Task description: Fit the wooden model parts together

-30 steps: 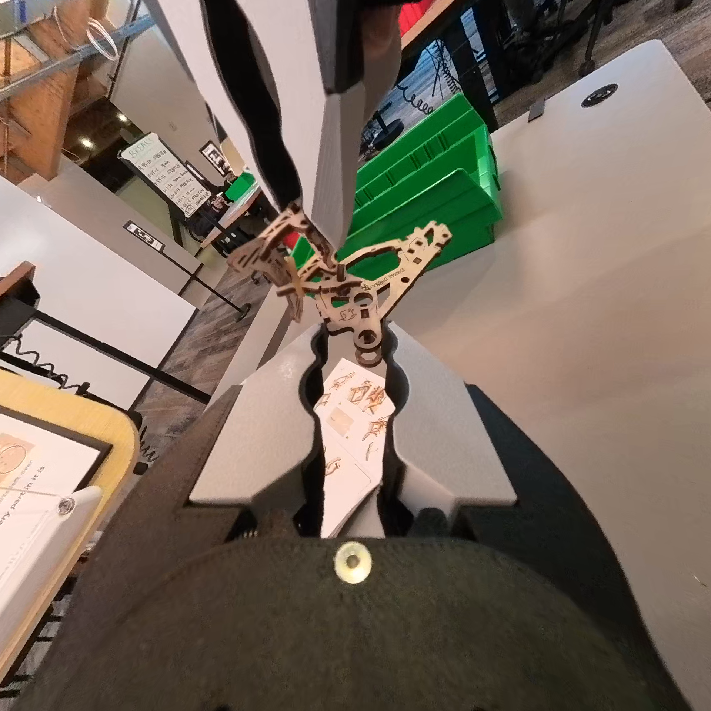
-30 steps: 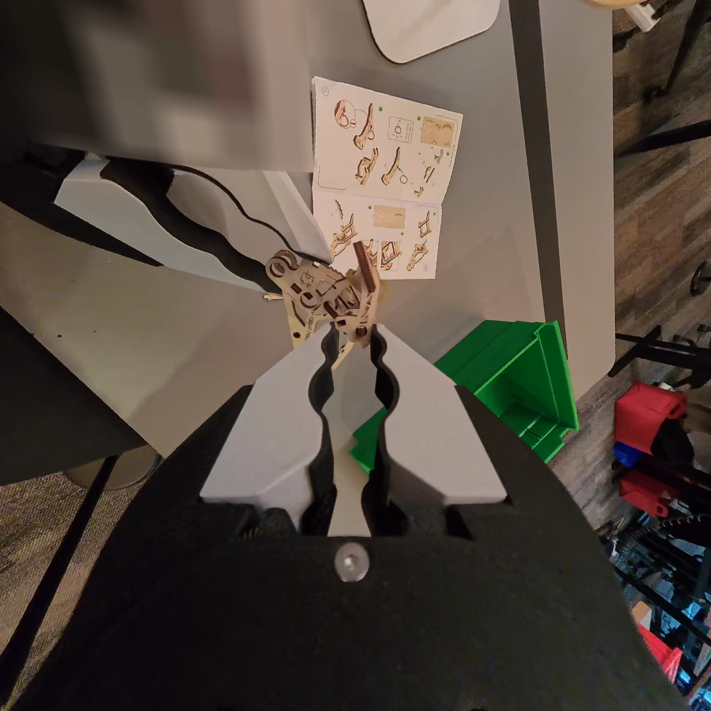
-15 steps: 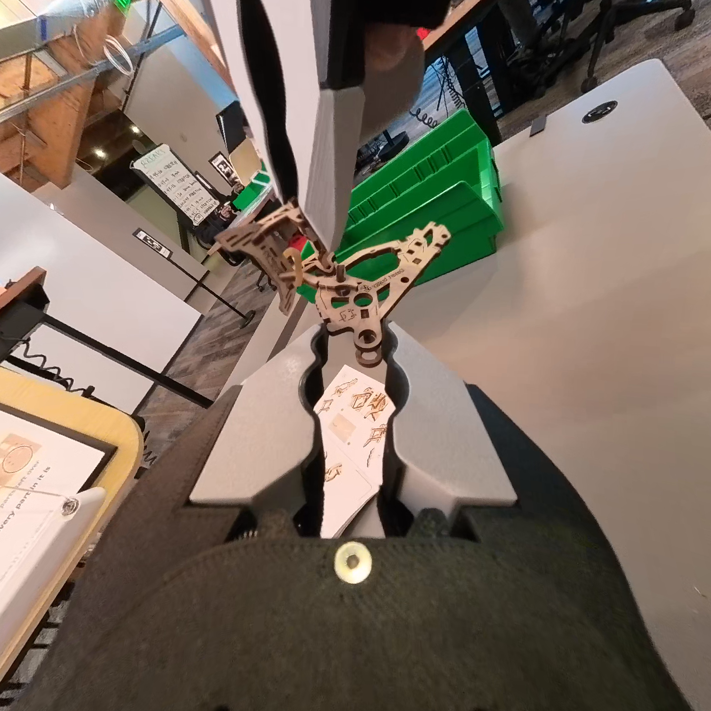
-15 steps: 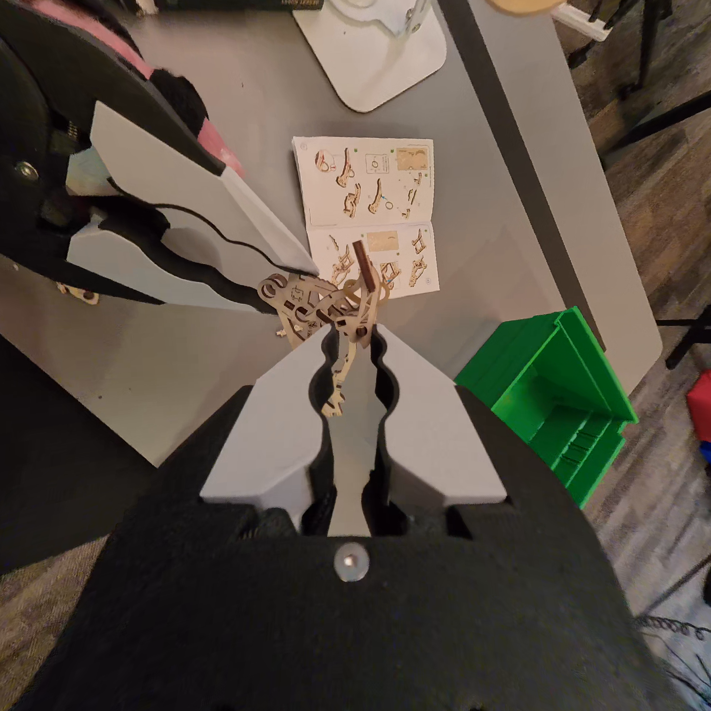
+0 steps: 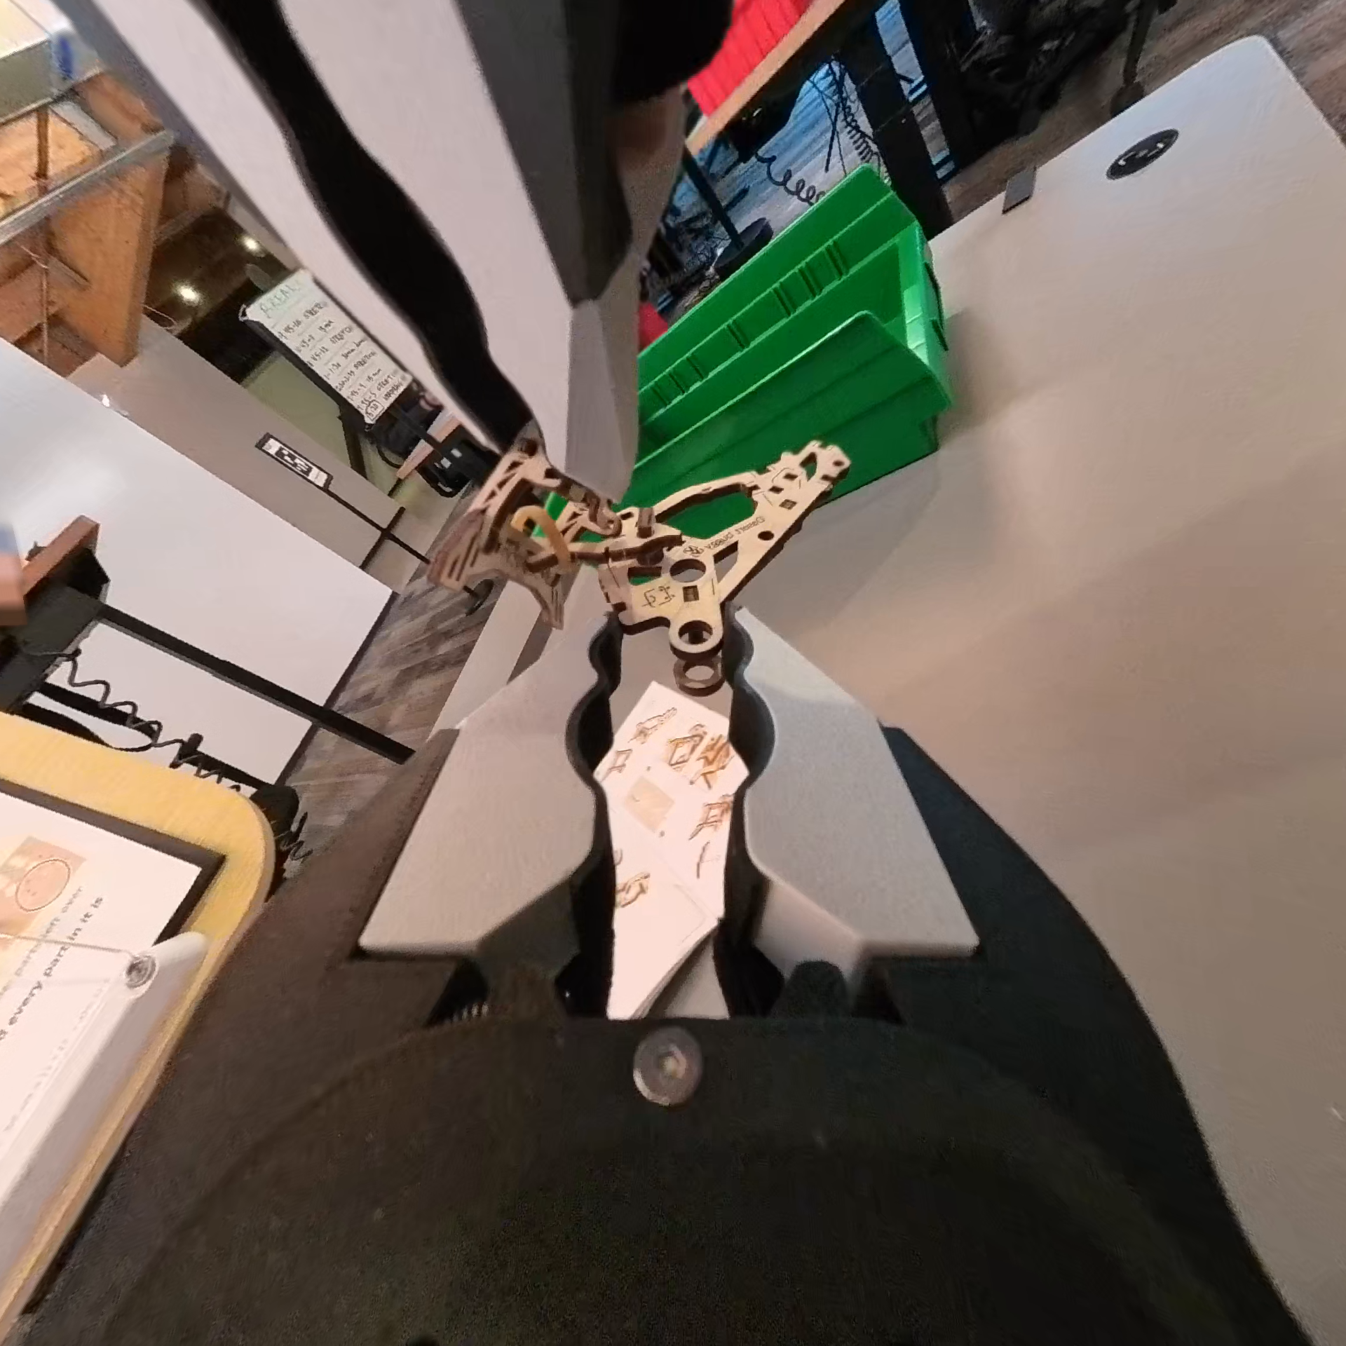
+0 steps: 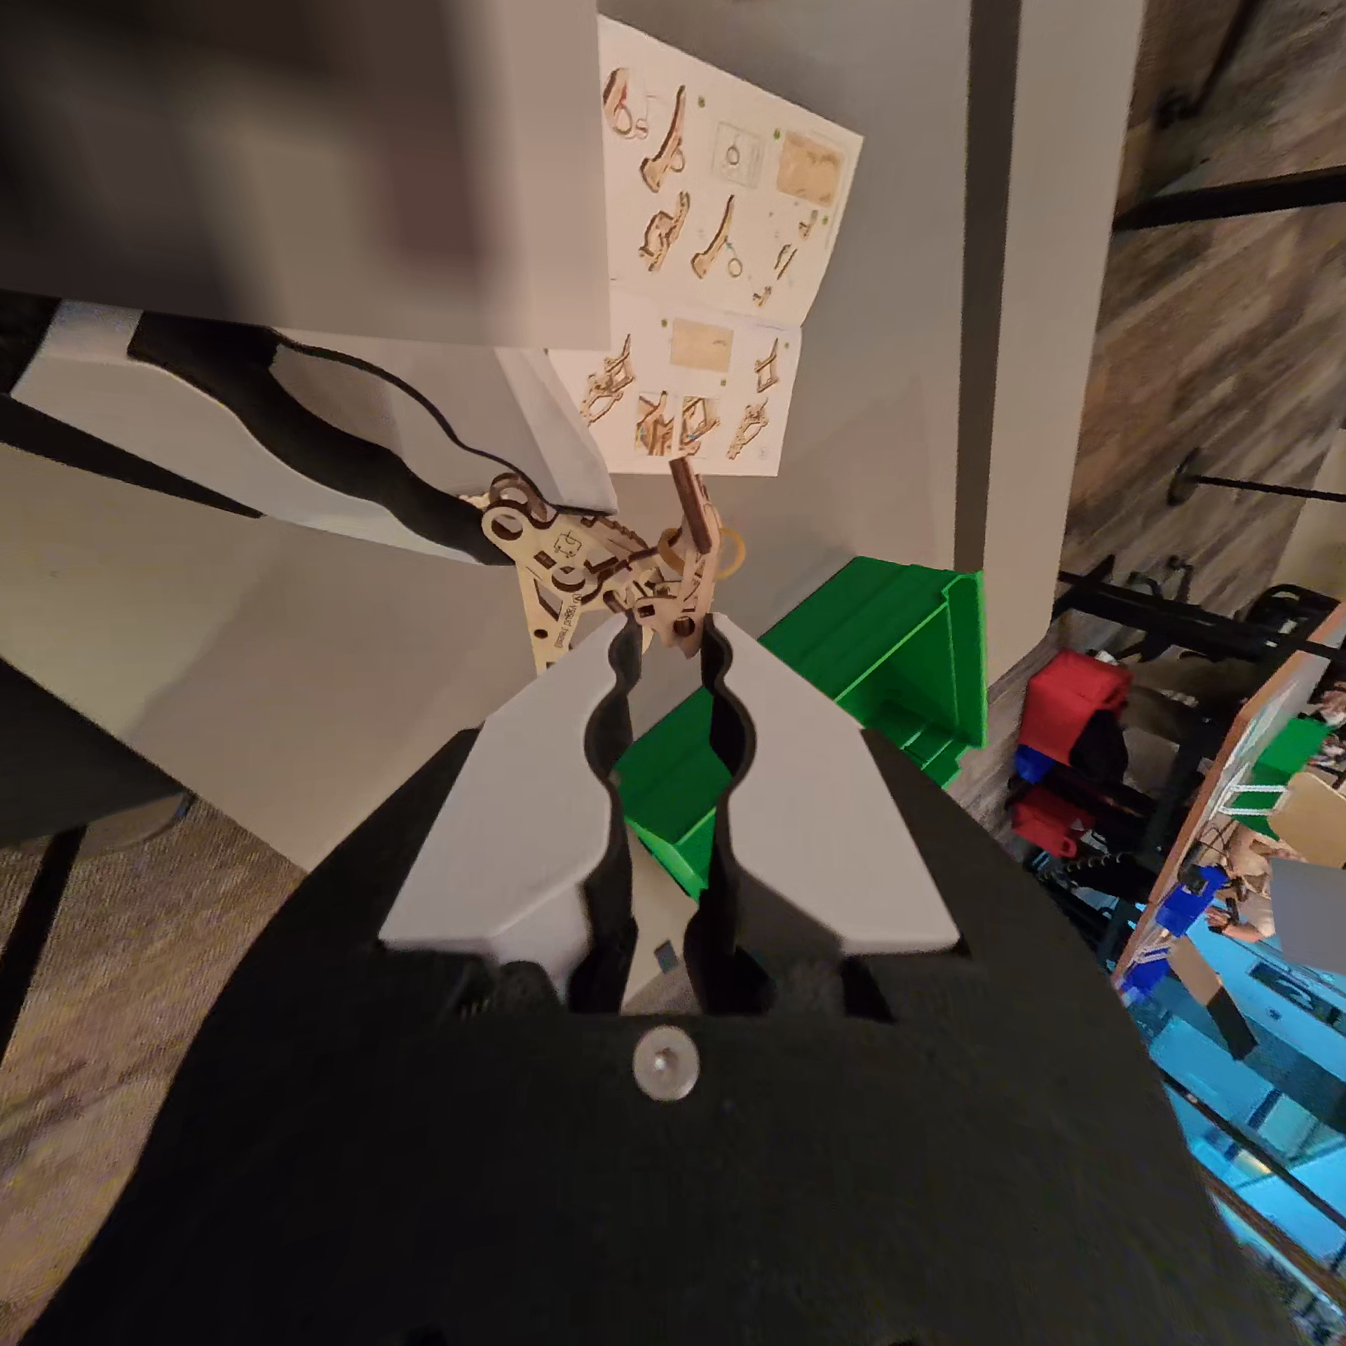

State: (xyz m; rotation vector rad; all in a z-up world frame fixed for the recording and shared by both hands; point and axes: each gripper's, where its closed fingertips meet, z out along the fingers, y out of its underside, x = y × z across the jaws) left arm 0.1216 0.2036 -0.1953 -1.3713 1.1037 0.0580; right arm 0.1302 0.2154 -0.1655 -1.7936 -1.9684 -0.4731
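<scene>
My left gripper is shut on a flat wooden frame plate with ring-shaped ends and holds it in the air above the grey table. My right gripper is shut on a small wooden sub-assembly with a rubber band on it. The two wooden parts meet tip to tip. In the left wrist view the right gripper reaches down from above with the sub-assembly. In the right wrist view the left gripper comes in from the left with the frame plate.
A folded instruction sheet lies on the table under the parts. Stacked green bins stand at the table's edge, and they also show in the right wrist view. A yellow-edged board sits at the left. Only a small space, under 4 cm, lies between the two pairs of fingers.
Both grippers stay shut on their parts. The right gripper has tilted and swung, so its view of the table has turned; the sub-assembly has shifted slightly against the frame plate.
</scene>
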